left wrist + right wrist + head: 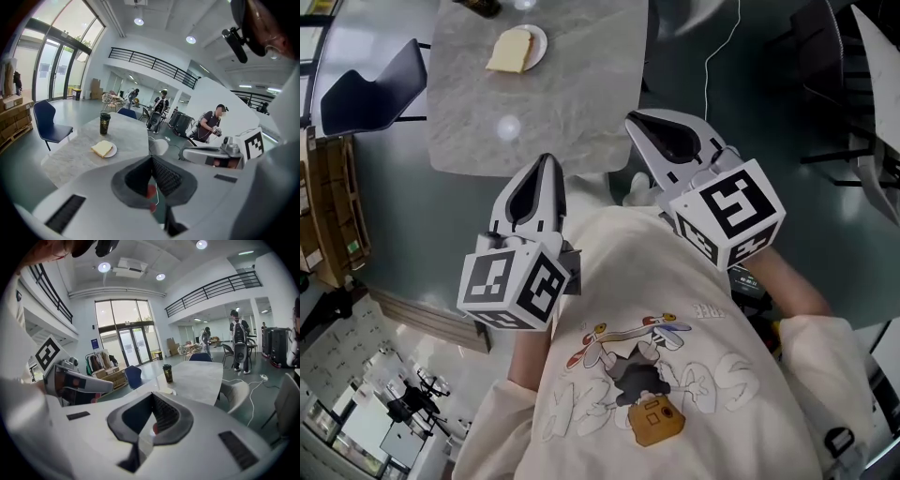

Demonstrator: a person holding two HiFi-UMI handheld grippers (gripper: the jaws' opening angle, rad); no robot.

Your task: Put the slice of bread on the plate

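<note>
Marble tabletop (567, 117): bread slice (509, 51) on plate (540, 39), well clear of all fingers (555, 192)

I saw a grey marbled surface (572, 94) ahead of me. Toward its far end sat a white plate (538, 39) carrying the slice of bread (509, 52). A dark cup (104, 123) stood upright on the surface near the plate, a little beyond it.

Ahead of the left gripper (546, 164) we see a table (572, 103), a cup (104, 123) on its far end. A chair (370, 89) stands farther left.
</note>
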